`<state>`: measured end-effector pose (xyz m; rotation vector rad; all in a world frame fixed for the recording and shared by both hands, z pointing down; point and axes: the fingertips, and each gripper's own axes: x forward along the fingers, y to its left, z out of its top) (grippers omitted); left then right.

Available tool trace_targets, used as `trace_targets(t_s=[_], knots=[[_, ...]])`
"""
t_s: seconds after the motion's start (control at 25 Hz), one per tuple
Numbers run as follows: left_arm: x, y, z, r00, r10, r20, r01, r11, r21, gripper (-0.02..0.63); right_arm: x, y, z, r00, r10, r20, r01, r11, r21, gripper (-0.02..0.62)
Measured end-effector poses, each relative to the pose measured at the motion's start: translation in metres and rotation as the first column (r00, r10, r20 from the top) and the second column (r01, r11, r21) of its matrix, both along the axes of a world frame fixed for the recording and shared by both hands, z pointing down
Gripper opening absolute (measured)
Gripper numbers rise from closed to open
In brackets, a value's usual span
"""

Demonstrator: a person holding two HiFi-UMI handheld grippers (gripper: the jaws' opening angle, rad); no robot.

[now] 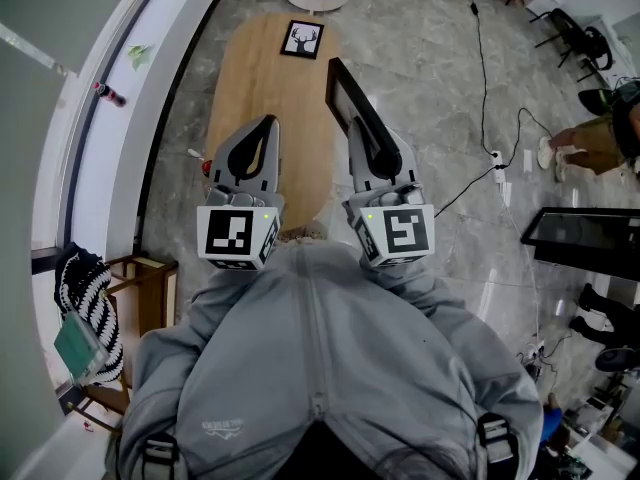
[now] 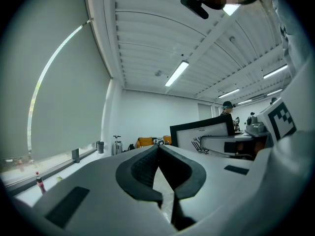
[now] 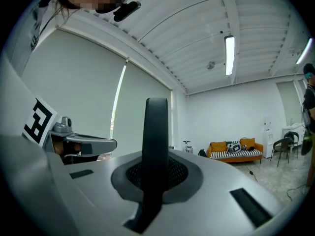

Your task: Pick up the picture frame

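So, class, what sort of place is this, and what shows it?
Probably an open-plan office or studio lounge: an orange sofa by the far wall, strip lights on a ribbed ceiling, and cables trailing over the polished floor beside a wooden table.

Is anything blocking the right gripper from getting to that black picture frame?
Nothing visible does. The right gripper is shut on the picture frame by its black edge, holding it over the wooden table. The left gripper is shut and empty beside it.
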<state>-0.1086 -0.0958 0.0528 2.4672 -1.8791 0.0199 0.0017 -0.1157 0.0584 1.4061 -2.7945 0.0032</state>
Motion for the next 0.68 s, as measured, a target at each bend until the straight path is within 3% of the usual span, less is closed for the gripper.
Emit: trace_targets(t_s=[0.68], knots=[[-0.0006,-0.0013,0.0018,1.0,0.011,0.003,-0.011,1.0,-0.004,0.017,-0.0022,-0.0009,0.0017,1.0,0.008,0.01,-0.008,1.0,-0.01,0.037]])
